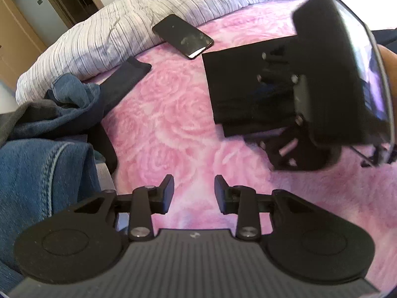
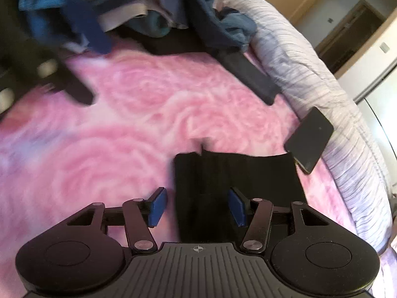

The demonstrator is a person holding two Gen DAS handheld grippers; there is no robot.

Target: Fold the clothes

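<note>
The folded black cloth (image 2: 235,171) lies flat on the pink rose blanket (image 2: 124,129) beside a phone (image 2: 309,139), under the right gripper (image 2: 197,206), and both the right and the left gripper (image 1: 194,193) are wide apart, holding nothing.

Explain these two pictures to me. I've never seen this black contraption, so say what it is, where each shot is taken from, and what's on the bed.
Each picture comes from a camera on a hand-held gripper, looking forward past its two jaws. A person holds one in each hand.

The left gripper is open over the pink blanket, holding nothing. The right gripper, also open and empty, hovers at a folded black garment. Beyond lie a phone, a pile of unfolded clothes with jeans, and a striped duvet.
</note>
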